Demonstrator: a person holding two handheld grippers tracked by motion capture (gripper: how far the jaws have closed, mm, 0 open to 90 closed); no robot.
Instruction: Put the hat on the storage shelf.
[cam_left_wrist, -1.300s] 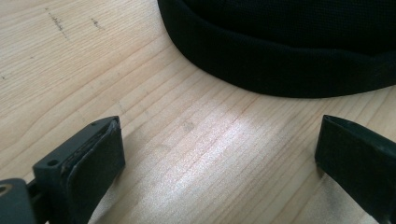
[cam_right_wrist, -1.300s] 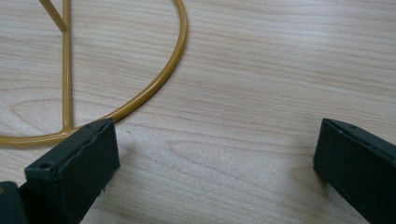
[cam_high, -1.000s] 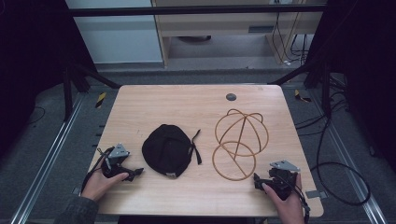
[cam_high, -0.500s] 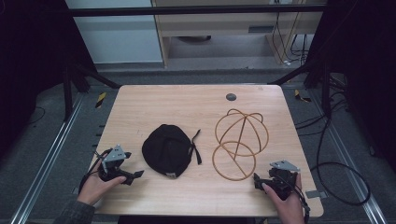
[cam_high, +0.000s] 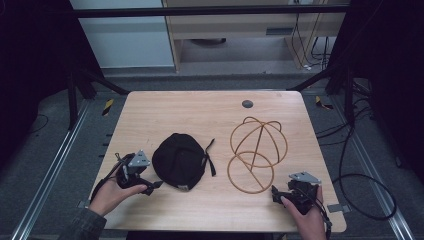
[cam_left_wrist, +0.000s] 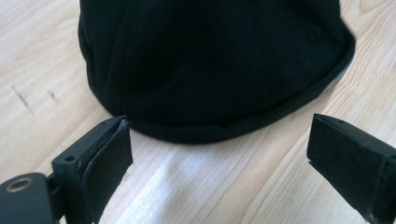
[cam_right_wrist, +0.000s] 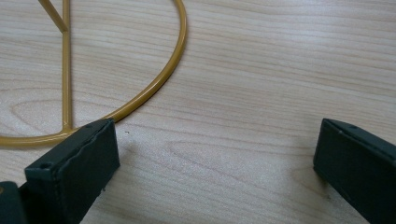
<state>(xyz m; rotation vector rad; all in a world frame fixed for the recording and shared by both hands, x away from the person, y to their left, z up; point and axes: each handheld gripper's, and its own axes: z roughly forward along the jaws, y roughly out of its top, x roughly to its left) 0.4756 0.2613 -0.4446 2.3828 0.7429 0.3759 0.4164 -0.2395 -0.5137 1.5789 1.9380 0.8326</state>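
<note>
A black cap (cam_high: 179, 161) lies crown-up on the wooden table (cam_high: 200, 115), its strap trailing to the right. Just left of it my left gripper (cam_high: 152, 187) is open, jaws wide, and the cap's rim (cam_left_wrist: 219, 130) sits right in front of them, untouched. A gold wire hat stand (cam_high: 256, 150) with a round base ring rests right of the cap. Near the front right corner my right gripper (cam_high: 276, 195) is open above bare wood, with the stand's base ring (cam_right_wrist: 154, 84) curving past its left jaw.
A small dark round grommet (cam_high: 247, 104) sits in the table near its far edge. Black frame legs and cables (cam_high: 360, 165) surround the table on the floor. The table's front edge lies close behind both hands.
My left gripper has slid slightly right and forward, closer to the cap's rim. The right gripper, cap and stand have stayed put.
</note>
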